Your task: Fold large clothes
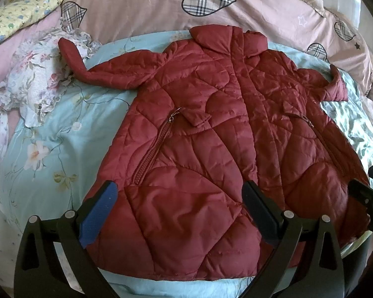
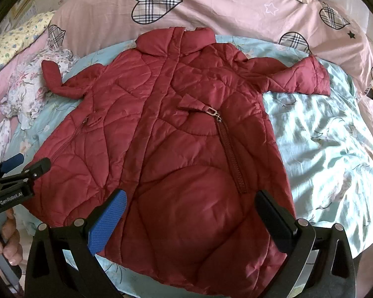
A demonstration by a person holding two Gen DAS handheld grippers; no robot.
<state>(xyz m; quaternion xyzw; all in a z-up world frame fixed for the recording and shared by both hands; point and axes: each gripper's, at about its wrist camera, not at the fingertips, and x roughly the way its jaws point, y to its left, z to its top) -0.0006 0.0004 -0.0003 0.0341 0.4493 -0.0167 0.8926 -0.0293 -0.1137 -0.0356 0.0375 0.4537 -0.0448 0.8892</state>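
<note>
Left wrist view first: I have one dark red quilted jacket (image 1: 206,134) spread front-up on the pale blue floral sheet (image 1: 49,134), collar toward the pink heart-print duvet (image 1: 141,7) at the far side, hem toward me. I judge it is laid flat like this so the sleeves and sides can be turned inward cleanly. My left gripper (image 1: 179,213) hangs over the hem's left half with its jaws spread wide and nothing between the pads; it holds no cloth. Counting leftward to rightward: two sleeves, the left one (image 1: 87,67) kinked upward at the cuff onto a frilled floral cloth (image 1: 34,79), two zipped pockets, one centre placket. In the right wrist view, my right gripper (image 2: 191,218) is likewise released, poised above the hem's right half, beside the right pocket zip (image 2: 232,154). Two grippers, both empty, one per hem corner, I reckon.
</note>
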